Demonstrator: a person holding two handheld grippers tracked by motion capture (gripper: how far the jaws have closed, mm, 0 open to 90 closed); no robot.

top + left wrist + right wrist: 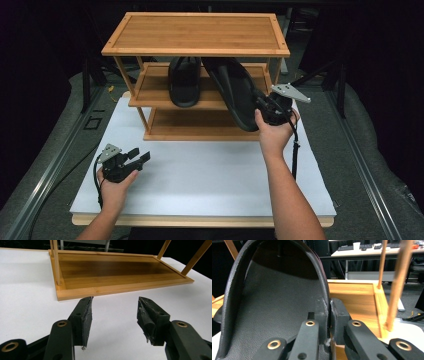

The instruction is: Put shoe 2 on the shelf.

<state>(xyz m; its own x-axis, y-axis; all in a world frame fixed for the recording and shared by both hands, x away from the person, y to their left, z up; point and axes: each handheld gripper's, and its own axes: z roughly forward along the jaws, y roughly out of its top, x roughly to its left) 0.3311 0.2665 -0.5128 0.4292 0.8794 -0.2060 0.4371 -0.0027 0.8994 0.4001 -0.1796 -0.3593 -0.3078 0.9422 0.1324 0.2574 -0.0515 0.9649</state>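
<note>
1. Here, from the high view, the right tongs (264, 106) squeeze the heel edge of a black slipper (235, 92). The slipper is tilted, with its toe poking in over the middle shelf (150, 92) of the wooden rack (195, 32). It is held by the heel so the front can slide in first, I think. Another black slipper (184, 82) already sits flat on that shelf, just beside it, so the pair will be together.
2. The left tongs (136, 159) are low over the white surface (210, 175), away from the rack. They stay out of the way.
3. In the left gripper view, the left tongs (114, 315) stand apart with nothing between them. They point at the bottom shelf (117, 272), which is bare.
4. In the right gripper view, the right tongs (329, 322) are pinched tight on the thin rim of the slipper (274, 315). A thin rim is easy to grab, so the slipper does not fall.
</note>
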